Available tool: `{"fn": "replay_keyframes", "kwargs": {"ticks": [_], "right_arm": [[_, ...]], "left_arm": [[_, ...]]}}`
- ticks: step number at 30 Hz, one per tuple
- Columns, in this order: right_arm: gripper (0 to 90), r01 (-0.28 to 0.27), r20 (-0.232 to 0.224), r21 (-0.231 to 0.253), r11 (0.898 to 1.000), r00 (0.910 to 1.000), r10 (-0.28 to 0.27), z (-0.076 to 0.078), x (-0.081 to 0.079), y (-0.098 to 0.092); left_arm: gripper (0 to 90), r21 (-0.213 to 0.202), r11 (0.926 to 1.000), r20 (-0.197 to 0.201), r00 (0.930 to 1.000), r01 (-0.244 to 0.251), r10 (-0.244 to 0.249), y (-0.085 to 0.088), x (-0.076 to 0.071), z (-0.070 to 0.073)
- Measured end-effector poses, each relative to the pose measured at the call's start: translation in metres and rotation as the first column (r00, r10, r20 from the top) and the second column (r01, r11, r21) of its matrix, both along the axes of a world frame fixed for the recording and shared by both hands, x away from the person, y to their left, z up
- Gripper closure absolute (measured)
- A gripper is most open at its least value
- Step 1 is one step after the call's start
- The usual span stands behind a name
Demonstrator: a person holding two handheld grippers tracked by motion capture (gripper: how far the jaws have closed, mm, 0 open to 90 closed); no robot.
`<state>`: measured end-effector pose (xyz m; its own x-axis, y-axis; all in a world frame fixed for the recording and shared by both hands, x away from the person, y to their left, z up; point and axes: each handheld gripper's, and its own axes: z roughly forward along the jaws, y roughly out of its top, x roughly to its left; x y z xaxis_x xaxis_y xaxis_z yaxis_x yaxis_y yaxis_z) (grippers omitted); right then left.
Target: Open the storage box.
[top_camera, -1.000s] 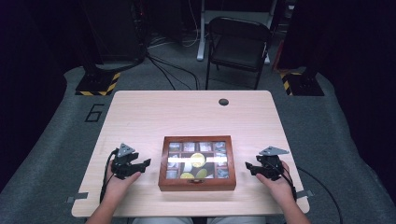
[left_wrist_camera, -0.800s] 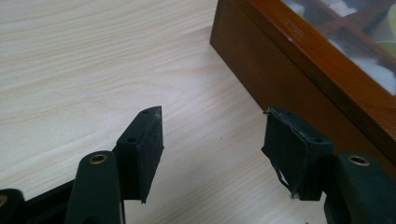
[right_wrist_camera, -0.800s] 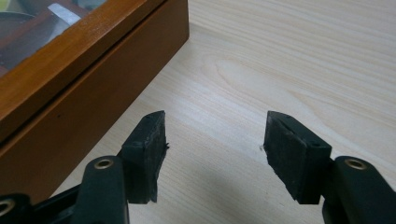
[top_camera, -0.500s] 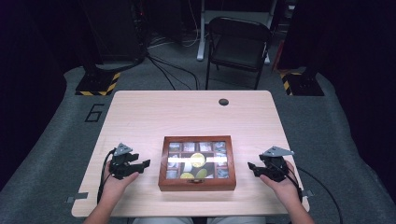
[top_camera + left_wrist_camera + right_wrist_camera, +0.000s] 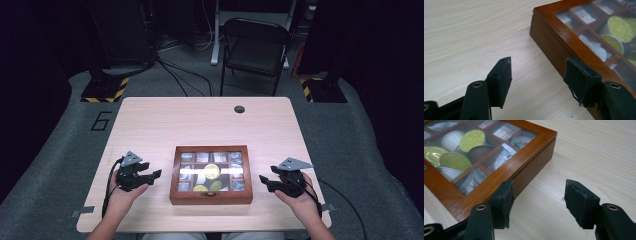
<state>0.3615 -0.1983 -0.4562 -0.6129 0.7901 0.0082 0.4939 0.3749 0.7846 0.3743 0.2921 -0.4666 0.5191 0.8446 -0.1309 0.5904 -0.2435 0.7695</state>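
From the high view, one wooden box (image 5: 211,174) is sitting near the front edge of the pale surface (image 5: 200,125), closed, with a glass-paned lid divided into compartments. The left tongs (image 5: 151,175) are lying just beside its left side and the right tongs (image 5: 265,180) just beside its right side, each held in a hand, neither touching it. Both pairs are standing apart and holding nothing. One dark round cable hole (image 5: 239,109) is showing near the far edge, and one folding chair (image 5: 255,47) is standing beyond the surface.

From the left gripper view, the box (image 5: 554,47) is looking rigid and solid, with thick lacquered walls that are probably a little slick. The left tongs (image 5: 537,77) are gaping wide, one pad over bare wood grain, the other against the box's near wall; whether it is touching I cannot tell. At least two yellow-green capsules (image 5: 620,25) and some white sachets are showing under the glass.

From the right gripper view, the right tongs (image 5: 537,200) are likewise spread wide, one pad close to the box (image 5: 529,167) near its corner. Three green-topped capsules, one white and one dark brown are showing, plus several sachets. The box is likely moderately heavy and its pane fragile, so the wooden walls or the lid's front rim are looking like the sound places to grip, never the glass.
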Motion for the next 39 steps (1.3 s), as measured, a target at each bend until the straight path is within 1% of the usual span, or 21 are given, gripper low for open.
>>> {"fn": "replay_keyframes", "kwargs": {"ticks": [1,2,4,5,6,7,8,10,13,14,16,19,22,27,31,34,35,36,38,39], "right_arm": [[40.1,-0.003,-0.004,0.002,1.0,1.0,0.003,0.0,-0.001,0.002],[40.2,-0.013,-0.002,-0.004,1.0,0.9999,0.013,0.0,-0.002,0.003],[40.7,-0.021,-0.009,0.003,1.0,0.9997,0.021,0.0,-0.005,0.006],[41.3,-0.026,-0.009,0.007,1.0,0.9996,0.026,0.001,-0.006,0.007],[42.1,-0.028,-0.015,0.01,1.0,0.9995,0.028,0.002,-0.007,0.008],[43.0,-0.039,-0.019,0.017,0.999,0.999,0.04,0.002,-0.008,0.009],[43.4,-0.04,-0.027,0.022,0.999,0.9988,0.04,0.003,-0.01,0.009],[43.8,-0.049,-0.032,0.031,0.998,0.9983,0.05,0.004,-0.012,0.01],[43.4,-0.051,-0.026,0.035,0.998,0.9983,0.051,0.007,-0.017,0.011],[43.3,-0.049,-0.028,0.04,0.998,0.9983,0.05,0.008,-0.018,0.011],[43.2,-0.048,-0.026,0.047,0.998,0.9984,0.049,0.009,-0.021,0.011],[42.9,-0.055,-0.017,0.047,0.997,0.9983,0.056,0.011,-0.026,0.012],[42.9,-0.061,-0.011,0.044,0.997,0.9981,0.061,0.012,-0.03,0.015],[42.6,-0.073,-0.005,0.05,0.996,0.9973,0.073,0.014,-0.034,0.018],[42.7,-0.081,-0.007,0.06,0.995,0.9966,0.082,0.015,-0.036,0.02],[42.8,-0.09,-0.013,0.063,0.994,0.9958,0.091,0.014,-0.039,0.021],[42.8,-0.092,-0.013,0.064,0.994,0.9956,0.093,0.013,-0.04,0.021],[42.8,-0.093,-0.015,0.064,0.994,0.9955,0.094,0.013,-0.04,0.022],[43.0,-0.094,-0.015,0.066,0.993,0.9953,0.096,0.012,-0.041,0.022],[43.3,-0.095,-0.017,0.067,0.993,0.9952,0.097,0.012,-0.041,0.023]], "left_arm": [[38.0,-0.014,0.9999,0.001,1.0,0.005,-0.005,-0.001,-0.001,0.0],[38.1,-0.022,0.9997,-0.009,0.9999,0.01,-0.01,-0.001,-0.002,0.001],[38.5,-0.028,0.9994,-0.006,0.9998,0.019,-0.02,-0.003,-0.005,0.002],[38.5,-0.029,0.9994,0.002,0.9998,0.02,-0.02,-0.004,-0.006,0.002],[38.5,-0.028,0.9993,0.0,0.9996,0.027,-0.027,-0.005,-0.007,0.004],[38.5,-0.026,0.9993,0.005,0.9996,0.028,-0.028,-0.006,-0.009,0.004],[38.7,-0.027,0.9992,0.01,0.9995,0.031,-0.031,-0.006,-0.01,0.005],[39.1,-0.031,0.9984,0.011,0.9989,0.046,-0.046,-0.008,-0.014,0.008],[39.5,-0.035,0.9974,0.014,0.998,0.062,-0.062,-0.01,-0.021,0.01],[39.7,-0.038,0.9974,0.021,0.998,0.061,-0.06,-0.011,-0.023,0.011],[40.5,-0.035,0.9971,0.021,0.9975,0.068,-0.067,-0.012,-0.027,0.011],[39.8,-0.041,0.9966,0.022,0.9972,0.072,-0.071,-0.013,-0.033,0.012],[38.2,-0.047,0.9962,0.032,0.9969,0.073,-0.071,-0.015,-0.037,0.012],[37.6,-0.061,0.9954,0.035,0.9969,0.073,-0.071,-0.016,-0.041,0.014],[36.8,-0.062,0.9943,0.038,0.9957,0.087,-0.084,-0.018,-0.043,0.015],[37.9,-0.052,0.9931,0.038,0.9939,0.105,-0.103,-0.02,-0.046,0.015],[38.7,-0.047,0.9934,0.041,0.9939,0.104,-0.102,-0.021,-0.047,0.015],[39.3,-0.051,0.9923,0.034,0.9932,0.113,-0.111,-0.022,-0.048,0.014],[40.1,-0.048,0.9919,0.036,0.9926,0.117,-0.116,-0.024,-0.05,0.013],[40.4,-0.05,0.9909,0.031,0.9919,0.124,-0.123,-0.025,-0.051,0.013]]}}
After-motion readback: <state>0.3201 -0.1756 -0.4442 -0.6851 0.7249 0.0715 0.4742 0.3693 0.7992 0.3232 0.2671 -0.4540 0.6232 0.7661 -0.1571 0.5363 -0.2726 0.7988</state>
